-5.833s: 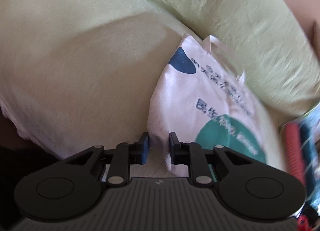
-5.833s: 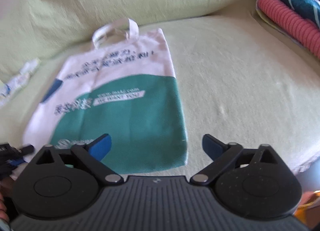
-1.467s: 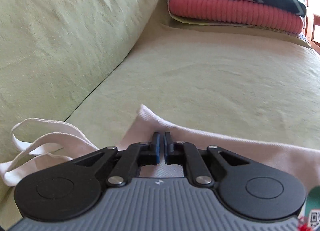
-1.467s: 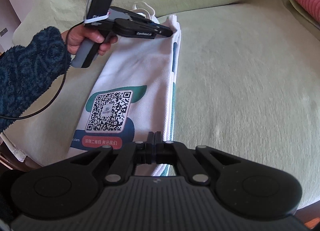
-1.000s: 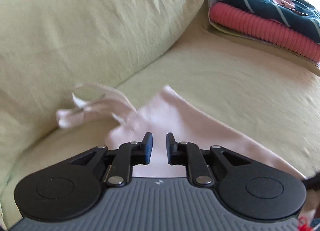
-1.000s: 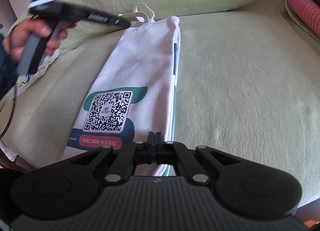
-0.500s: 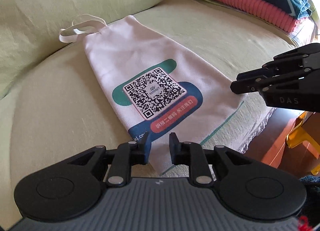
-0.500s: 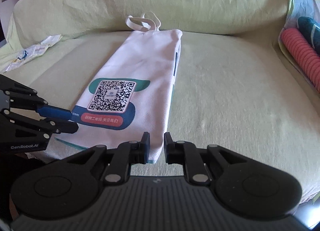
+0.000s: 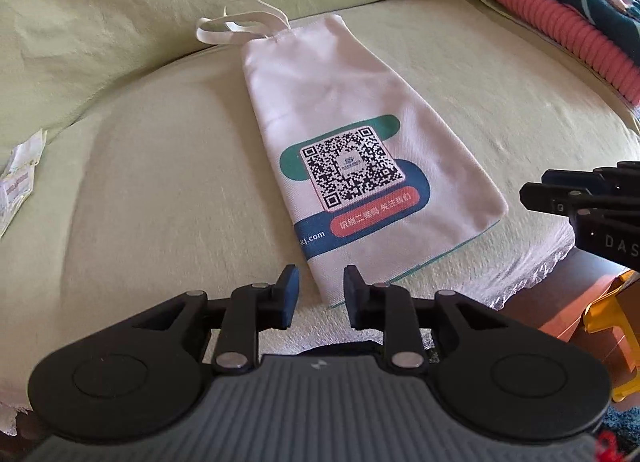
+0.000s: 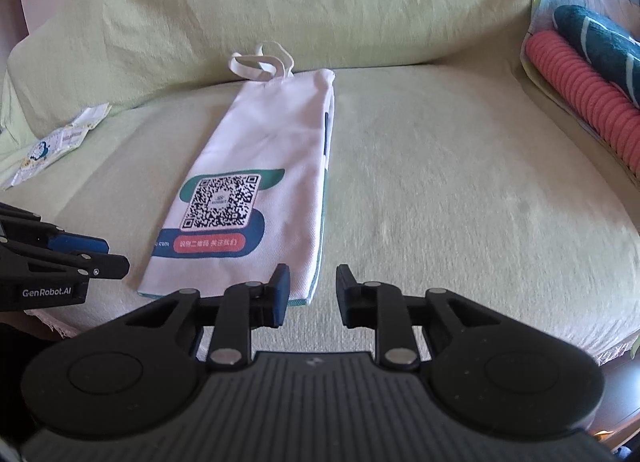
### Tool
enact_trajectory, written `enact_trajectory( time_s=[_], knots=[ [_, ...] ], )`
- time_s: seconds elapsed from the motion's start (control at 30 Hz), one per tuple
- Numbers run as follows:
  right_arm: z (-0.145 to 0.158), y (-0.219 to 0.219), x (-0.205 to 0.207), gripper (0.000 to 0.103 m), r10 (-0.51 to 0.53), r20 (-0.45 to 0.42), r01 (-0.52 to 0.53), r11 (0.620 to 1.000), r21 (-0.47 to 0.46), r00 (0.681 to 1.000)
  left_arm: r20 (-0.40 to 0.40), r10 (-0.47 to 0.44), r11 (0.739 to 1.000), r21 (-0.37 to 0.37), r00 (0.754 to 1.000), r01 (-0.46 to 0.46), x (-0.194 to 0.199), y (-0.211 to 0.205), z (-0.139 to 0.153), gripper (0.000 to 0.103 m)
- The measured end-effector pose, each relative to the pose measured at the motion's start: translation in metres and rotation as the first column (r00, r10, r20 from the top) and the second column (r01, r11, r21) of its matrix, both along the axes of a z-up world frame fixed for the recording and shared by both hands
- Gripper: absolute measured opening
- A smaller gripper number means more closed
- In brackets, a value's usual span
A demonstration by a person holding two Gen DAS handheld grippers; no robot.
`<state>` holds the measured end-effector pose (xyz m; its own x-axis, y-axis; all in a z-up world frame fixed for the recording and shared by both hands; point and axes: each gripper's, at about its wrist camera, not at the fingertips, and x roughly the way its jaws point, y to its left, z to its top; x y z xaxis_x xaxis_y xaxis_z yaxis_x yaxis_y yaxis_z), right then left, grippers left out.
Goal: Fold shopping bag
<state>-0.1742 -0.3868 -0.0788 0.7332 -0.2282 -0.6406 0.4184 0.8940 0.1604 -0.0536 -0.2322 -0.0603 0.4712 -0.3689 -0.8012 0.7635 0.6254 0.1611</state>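
A white shopping bag [image 9: 344,109] [image 10: 272,133] lies flat on the green sofa seat, folded lengthwise into a narrow strip, QR code side up. Its two handles [image 9: 240,23] [image 10: 262,61] point toward the backrest. My left gripper [image 9: 318,294] hovers open just short of the bag's near left corner, holding nothing. Also open and holding nothing, my right gripper [image 10: 310,288] sits at the bag's near right corner. Each gripper shows at the edge of the other's view: the right one [image 9: 532,191], the left one [image 10: 116,258].
A stack of folded textiles, coral ribbed [image 9: 552,17] [image 10: 580,101] under dark teal, rests on the sofa's right end. A small printed packet [image 9: 18,177] [image 10: 60,141] lies at the left. The backrest cushion [image 10: 320,1] rises behind the bag. The seat's front edge [image 9: 532,282] drops off near me.
Both grippers let go of the bag and drew back toward its bottom edge. Their jaws have widened slightly since half a second ago. The bag stays folded in half.
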Motion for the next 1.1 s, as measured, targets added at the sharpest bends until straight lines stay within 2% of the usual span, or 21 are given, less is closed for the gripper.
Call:
enact_trajectory(
  time_s=[0.17, 0.23, 0.3, 0.4, 0.7, 0.83, 0.9, 0.97, 1.03, 1.1],
  knots=[
    [0.018, 0.005, -0.011, 0.021, 0.006, 0.055, -0.006, 1.000, -0.009, 0.998, 0.038, 0.019, 0.999, -0.033, 0.999, -0.018, -0.012, 0.008, 0.020, 0.039],
    [0.024, 0.009, -0.015, 0.022, 0.017, 0.071, -0.015, 1.000, -0.018, 0.997, 0.048, 0.026, 0.999, -0.041, 0.999, -0.024, -0.017, 0.011, 0.026, 0.043],
    [0.030, 0.012, -0.020, 0.027, 0.029, 0.086, -0.026, 0.999, -0.028, 0.996, 0.067, 0.033, 0.998, -0.048, 0.997, -0.030, -0.023, 0.014, 0.031, 0.051],
    [0.038, 0.018, -0.028, 0.032, 0.047, 0.113, -0.042, 0.998, -0.044, 0.992, 0.089, 0.038, 0.998, -0.056, 0.995, -0.033, -0.033, 0.018, 0.037, 0.051],
    [0.052, 0.023, -0.050, 0.033, 0.059, 0.178, -0.047, 0.996, -0.070, 0.982, 0.115, 0.024, 0.997, -0.072, 0.993, -0.015, -0.054, 0.022, 0.048, 0.051],
    [0.054, 0.024, -0.053, 0.034, 0.080, 0.199, -0.059, 0.992, -0.109, 0.977, 0.133, -0.004, 0.997, -0.080, 0.991, 0.015, -0.056, 0.022, 0.045, 0.051],
    [0.052, 0.026, -0.055, 0.036, 0.107, 0.209, -0.074, 0.984, -0.161, 0.972, 0.154, -0.028, 0.996, -0.084, 0.988, 0.041, -0.057, 0.026, 0.042, 0.051],
    [0.046, 0.028, -0.056, 0.037, 0.152, 0.197, -0.104, 0.966, -0.235, 0.969, 0.211, -0.084, 0.991, -0.086, 0.974, 0.104, -0.057, 0.032, 0.033, 0.051],
    [0.035, 0.030, -0.056, 0.037, 0.207, 0.154, -0.150, 0.936, -0.319, 0.966, 0.271, -0.136, 0.987, -0.042, 0.953, 0.153, -0.057, 0.035, 0.021, 0.051],
    [0.024, 0.033, -0.054, 0.037, 0.260, 0.097, -0.203, 0.896, -0.396, 0.961, 0.340, -0.213, 0.976, 0.027, 0.916, 0.217, -0.060, 0.034, 0.006, 0.051]
  ],
)
